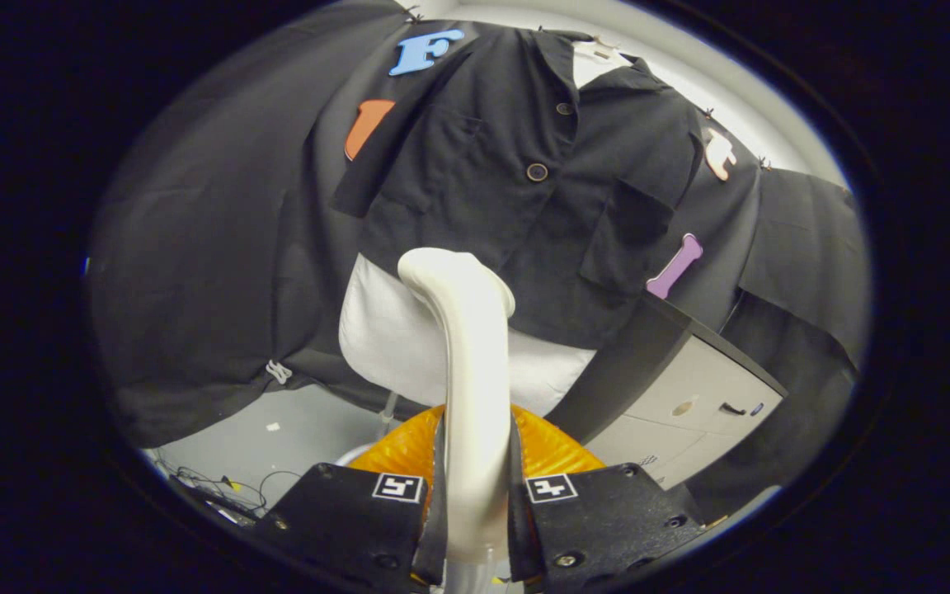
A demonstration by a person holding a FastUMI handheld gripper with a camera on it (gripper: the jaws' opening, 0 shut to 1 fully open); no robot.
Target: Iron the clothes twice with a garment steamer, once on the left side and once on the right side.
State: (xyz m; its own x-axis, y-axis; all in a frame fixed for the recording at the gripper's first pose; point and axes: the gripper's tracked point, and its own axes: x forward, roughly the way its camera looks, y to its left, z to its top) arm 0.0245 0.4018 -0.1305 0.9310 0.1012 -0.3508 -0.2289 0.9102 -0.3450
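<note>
Claw (475,503) is clamped tight on the garment steamer (471,371), a smooth, glossy curved wand, both fingers pressing its handle. Just under it there's something orange and ribbed (549,450), can't really tell what. Steamer head points at the lower hem of the black shirt (524,165), matte fabric with buttons, hanging over a pale form (384,338). Looks like neither side's properly done yet, so probably early.

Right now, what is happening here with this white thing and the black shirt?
The gripper is shut on the white garment steamer, both fingers pressing its handle. The steamer's head points toward the lower part of a black shirt hanging on a white form. Whether the head touches the cloth cannot be told. A grey cabinet stands beside it.
</note>
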